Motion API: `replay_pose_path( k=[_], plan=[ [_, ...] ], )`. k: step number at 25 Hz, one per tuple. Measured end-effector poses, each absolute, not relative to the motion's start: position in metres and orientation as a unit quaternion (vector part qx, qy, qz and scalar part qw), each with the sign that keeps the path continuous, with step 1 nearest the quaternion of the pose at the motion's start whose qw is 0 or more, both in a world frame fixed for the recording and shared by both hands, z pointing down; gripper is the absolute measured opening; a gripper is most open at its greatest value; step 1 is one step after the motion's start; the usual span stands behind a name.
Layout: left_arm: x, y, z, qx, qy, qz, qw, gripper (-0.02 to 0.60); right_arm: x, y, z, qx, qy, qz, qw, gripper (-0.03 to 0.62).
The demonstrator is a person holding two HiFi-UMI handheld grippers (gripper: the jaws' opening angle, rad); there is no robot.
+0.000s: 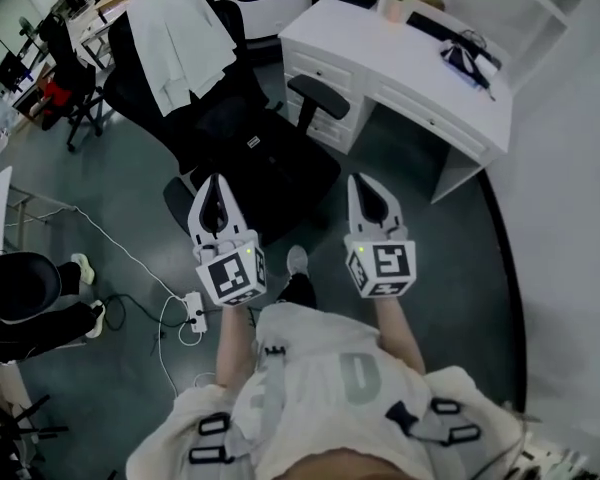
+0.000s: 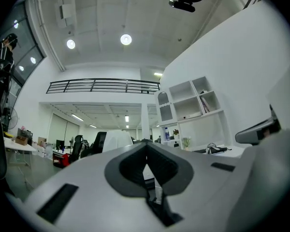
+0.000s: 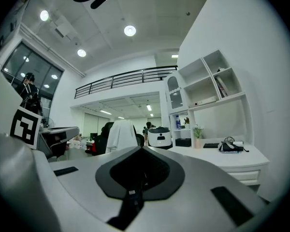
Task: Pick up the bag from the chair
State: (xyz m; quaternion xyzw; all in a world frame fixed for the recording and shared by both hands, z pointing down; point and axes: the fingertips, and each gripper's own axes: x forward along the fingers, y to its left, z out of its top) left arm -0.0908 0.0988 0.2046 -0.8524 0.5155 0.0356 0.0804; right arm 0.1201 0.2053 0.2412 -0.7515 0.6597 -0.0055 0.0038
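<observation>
Left gripper [image 1: 216,180] and right gripper [image 1: 364,180], jaws closed empty, face black chair [image 1: 255,153] beside white desk [image 1: 380,53].

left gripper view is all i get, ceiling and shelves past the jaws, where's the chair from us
Observer: The head view shows the black chair on the floor just ahead of the left gripper.
Operator: is the bag on it
Observer: A dark bulk with a small pale tag lies on the seat, probably the bag. It is black on black, so its outline is unclear.
Operator: right gripper free
Observer: The right gripper is shut with nothing between its jaws.
</observation>
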Motion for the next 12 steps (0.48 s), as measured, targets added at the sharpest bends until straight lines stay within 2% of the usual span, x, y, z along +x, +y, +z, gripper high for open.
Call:
replay_pose_path(
  k=[12],
  plan=[
    [-0.047, -0.071, 0.211, -0.866, 0.495, 0.038, 0.064, 0.006, 0.124, 0.023, 0.226, -0.733, 0.678, -0.019, -0.055, 0.006]
  ],
)
